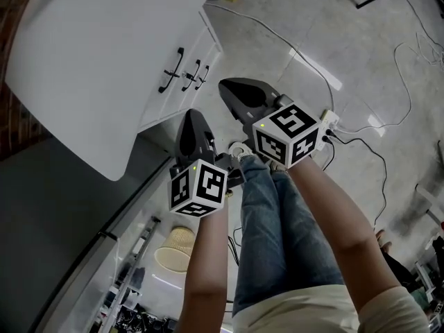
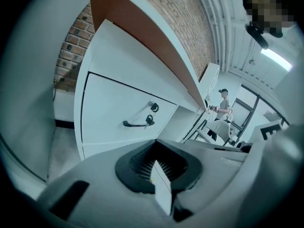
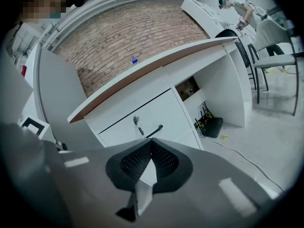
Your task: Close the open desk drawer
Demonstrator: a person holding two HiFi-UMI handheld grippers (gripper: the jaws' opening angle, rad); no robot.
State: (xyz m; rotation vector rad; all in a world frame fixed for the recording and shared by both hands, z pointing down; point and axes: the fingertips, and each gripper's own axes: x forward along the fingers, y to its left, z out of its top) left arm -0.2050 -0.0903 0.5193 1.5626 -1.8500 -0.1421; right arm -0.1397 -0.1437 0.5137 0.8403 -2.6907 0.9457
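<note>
We wear blue denim jeans (image 1: 277,234) and a cream top (image 1: 312,316); our grey left claw (image 1: 190,118) and right claw (image 1: 230,89) bear black-and-white marker cubes (image 1: 199,188) (image 1: 286,136).

Brick wall (image 3: 142,27), white cable (image 1: 291,47) across grey floor (image 1: 347,19), woven basket (image 1: 175,248), grey chair (image 3: 278,34), black box (image 3: 213,126).

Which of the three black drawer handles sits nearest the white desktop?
The leftmost black drawer handle in the head view, also the longest-looking one.

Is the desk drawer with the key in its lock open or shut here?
Shut, as far as shows: the drawer front lies flush in both gripper views, with only a thin dark seam above it.
</note>
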